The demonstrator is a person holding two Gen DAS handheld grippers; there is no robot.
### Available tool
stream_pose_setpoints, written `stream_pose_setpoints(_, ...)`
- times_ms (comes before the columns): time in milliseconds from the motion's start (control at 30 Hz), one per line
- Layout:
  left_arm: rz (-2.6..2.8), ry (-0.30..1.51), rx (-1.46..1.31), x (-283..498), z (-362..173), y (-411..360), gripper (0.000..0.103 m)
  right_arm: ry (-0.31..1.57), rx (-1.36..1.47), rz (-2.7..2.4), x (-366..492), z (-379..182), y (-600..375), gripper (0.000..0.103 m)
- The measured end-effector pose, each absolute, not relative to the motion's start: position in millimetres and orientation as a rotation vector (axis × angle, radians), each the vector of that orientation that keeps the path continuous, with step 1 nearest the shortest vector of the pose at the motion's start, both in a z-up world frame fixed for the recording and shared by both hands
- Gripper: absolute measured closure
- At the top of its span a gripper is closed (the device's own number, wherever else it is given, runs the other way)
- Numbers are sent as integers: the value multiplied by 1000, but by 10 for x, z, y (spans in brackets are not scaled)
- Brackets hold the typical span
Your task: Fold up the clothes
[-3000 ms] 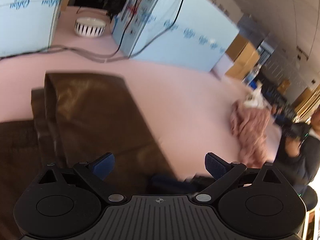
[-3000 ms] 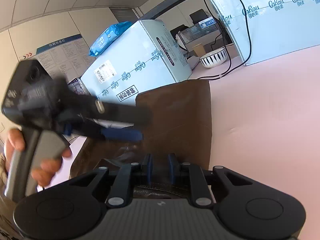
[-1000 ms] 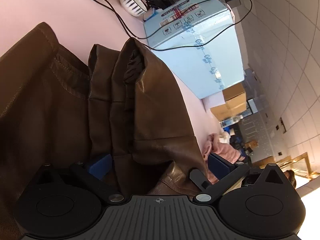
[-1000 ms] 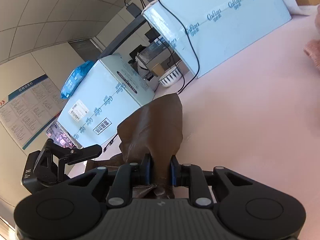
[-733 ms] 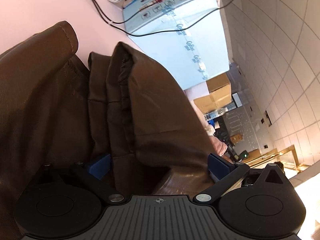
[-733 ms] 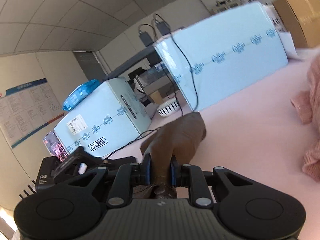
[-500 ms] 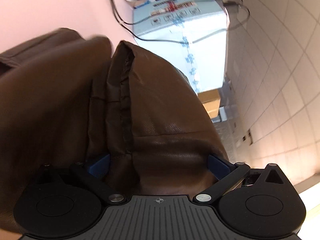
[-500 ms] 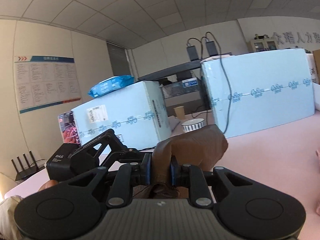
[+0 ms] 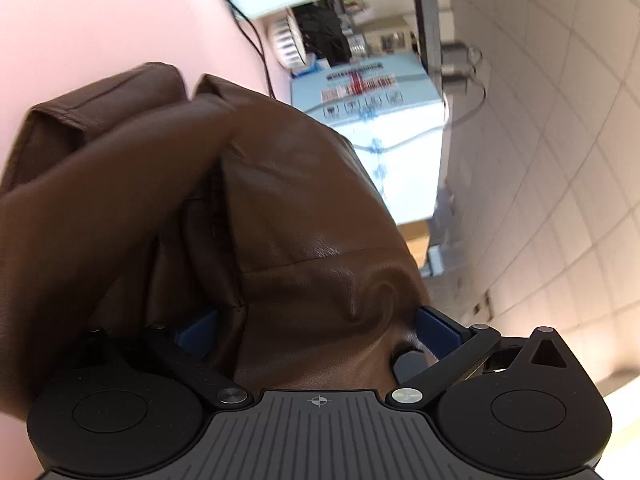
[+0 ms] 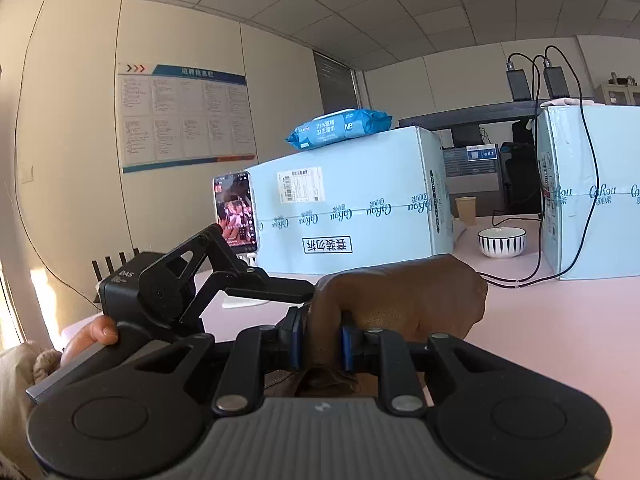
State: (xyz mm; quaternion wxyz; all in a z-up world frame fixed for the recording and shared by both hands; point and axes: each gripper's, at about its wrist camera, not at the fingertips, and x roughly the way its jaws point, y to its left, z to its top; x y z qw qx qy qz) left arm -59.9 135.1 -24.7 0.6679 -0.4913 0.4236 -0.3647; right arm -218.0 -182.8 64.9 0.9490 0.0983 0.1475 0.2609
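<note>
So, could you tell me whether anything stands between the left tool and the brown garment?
Nothing visible does. The brown garment already bulges between the open fingers of the left tool, pressed up against the camera. The right tool is shut on a fold of the same garment above the pink table.

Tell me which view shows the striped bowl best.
The right wrist view: the striped bowl stands sharp and upright on the pink table between the blue boxes. The left wrist view shows it only small, blurred and tilted, beyond the brown leather garment.
</note>
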Motion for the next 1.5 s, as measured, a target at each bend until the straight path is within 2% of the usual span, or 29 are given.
stream_pose_setpoints(167,-737,739,-985,-743,205,1767,0,362,349,466,-2045,541,-2132,82)
stream_pose_setpoints(267,-568,786,-859,-719,213,1829,0,373,385,431,-2034,479,-2268,82)
stream_pose_setpoints(367,-603,875,-890,-651,-82,1651,0,380,405,400,-2047,442,-2377,82)
stream_pose_setpoints(667,-792,900,-870,-669,-247,944,0,341,447,234,-2127,529,-2845,82)
stream_pose_setpoints(833,-877,903,-859,-702,-292,571,0,192,231,178,-2319,869,-2810,82)
stream_pose_setpoints(967,-922,904,-843,-721,-306,307,0,195,162,333,-2307,906,-2493,83)
stream_pose_setpoints(1100,-936,927,-904,-626,-336,384,1,179,100,394,-2329,823,-2247,82)
stream_pose_setpoints(1200,-924,955,-1076,-596,-356,649,1,210,160,460,-2298,760,-2315,82)
stream_pose_setpoints(1333,-840,790,-927,-828,-23,947,1,204,101,476,-2311,723,-2226,82)
stream_pose_setpoints(1433,-811,694,-965,-916,89,1210,0,222,62,541,-2273,712,-2092,82)
stream_pose_setpoints(1500,-826,712,-1020,-891,90,1324,0,246,44,606,-2240,668,-1965,82)
